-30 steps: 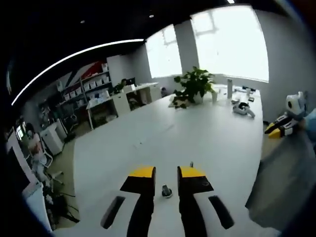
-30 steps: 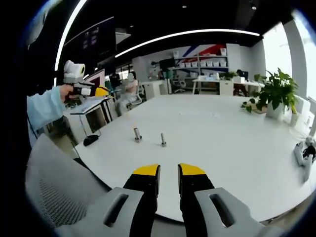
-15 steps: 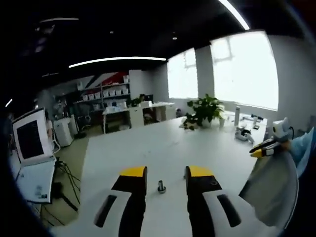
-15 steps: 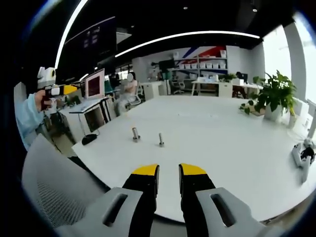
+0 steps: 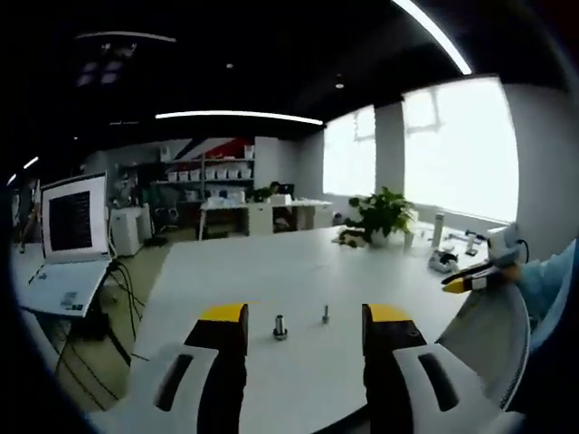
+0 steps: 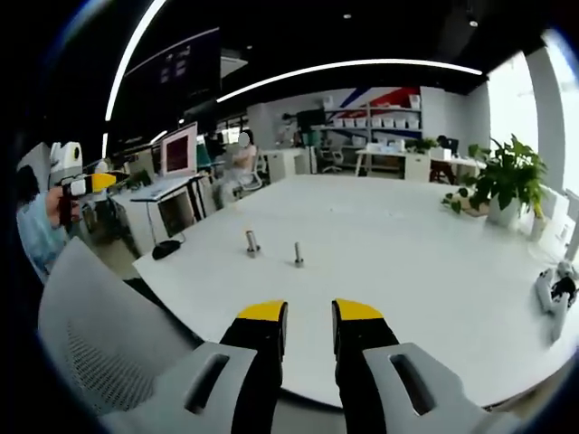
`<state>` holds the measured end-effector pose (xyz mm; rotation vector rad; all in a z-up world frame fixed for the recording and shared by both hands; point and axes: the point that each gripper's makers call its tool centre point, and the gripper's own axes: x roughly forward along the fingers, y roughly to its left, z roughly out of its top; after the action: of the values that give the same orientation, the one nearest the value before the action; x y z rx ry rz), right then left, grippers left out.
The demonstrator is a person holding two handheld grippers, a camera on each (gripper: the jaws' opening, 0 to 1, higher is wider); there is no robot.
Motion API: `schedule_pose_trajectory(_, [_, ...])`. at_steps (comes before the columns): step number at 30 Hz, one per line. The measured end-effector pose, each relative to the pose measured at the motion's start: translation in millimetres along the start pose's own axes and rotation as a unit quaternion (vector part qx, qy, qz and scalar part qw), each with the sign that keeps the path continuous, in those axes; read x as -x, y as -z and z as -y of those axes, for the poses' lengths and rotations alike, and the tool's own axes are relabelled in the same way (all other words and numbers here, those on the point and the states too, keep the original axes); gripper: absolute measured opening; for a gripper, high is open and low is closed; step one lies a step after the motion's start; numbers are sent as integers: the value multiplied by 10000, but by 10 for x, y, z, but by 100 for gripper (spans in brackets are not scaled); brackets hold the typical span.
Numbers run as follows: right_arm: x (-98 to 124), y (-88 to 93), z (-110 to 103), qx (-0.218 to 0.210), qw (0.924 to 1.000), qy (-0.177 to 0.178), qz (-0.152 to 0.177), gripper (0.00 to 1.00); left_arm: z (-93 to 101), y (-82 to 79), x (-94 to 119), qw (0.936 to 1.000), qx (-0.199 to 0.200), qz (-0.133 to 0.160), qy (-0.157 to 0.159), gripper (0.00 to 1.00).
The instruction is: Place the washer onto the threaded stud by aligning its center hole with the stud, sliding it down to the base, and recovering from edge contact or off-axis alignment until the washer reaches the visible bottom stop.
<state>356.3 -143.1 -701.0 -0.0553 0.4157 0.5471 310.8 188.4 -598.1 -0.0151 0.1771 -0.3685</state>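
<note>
Your left tongs [image 5: 305,318] sit low over the near edge of the white table [image 5: 271,271], jaws spread wide with nothing between them. Past the tips, between the two jaws, two small metal pieces stand upright on the table: a thicker stud with a wider base [image 5: 280,327] and, just right of it, a thin threaded stud [image 5: 326,315]. They stand apart, not touching. I cannot tell from these views where the washer is; too small to make out.

Your right tongs [image 6: 308,314] hang off the table's near edge above a grey mesh chair back [image 6: 109,353], jaws narrowly parted and empty. From this side the same two pieces are well ahead on the table [image 6: 407,262]: thick stud [image 6: 251,242] on the left, thin stud [image 6: 297,255] to its right.

In the left gripper view your right tongs come in at the far right edge [image 5: 470,278], yellow tips pointing in. In the right gripper view your left tongs [image 6: 90,183] show at the far left, held in your hand [image 6: 56,206].

Potted plant [image 5: 380,215] stands at the table's far end. Open laptop [image 5: 68,235] sits on a side desk.
</note>
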Motion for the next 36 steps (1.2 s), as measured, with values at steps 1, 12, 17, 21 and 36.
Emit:
schedule_pose_trajectory(1, [-14,3,-6,9,10000,-39,-38,22,100,15,-32,10000,28,25,-6,57])
schedule_pose_trajectory(12, [-11,40,-55,87,9996,-253,-89,22,386,91,-384,9969,-102,507,-590,88])
schedule_pose_trajectory(17, [-34,38,-78,92,9993,-355,-105,22,196,336,-555,9879,-848,-127,-1295,84])
schedule_pose_trajectory(21, [-34,20,-112,136,9991,-408,-58,20,85,447,-472,9745,-1373,-382,-1730,76])
schedule_pose_trajectory(36, [-35,-21,-116,81,9991,-413,65,20,-18,620,-428,9675,-1427,-872,-1897,78])
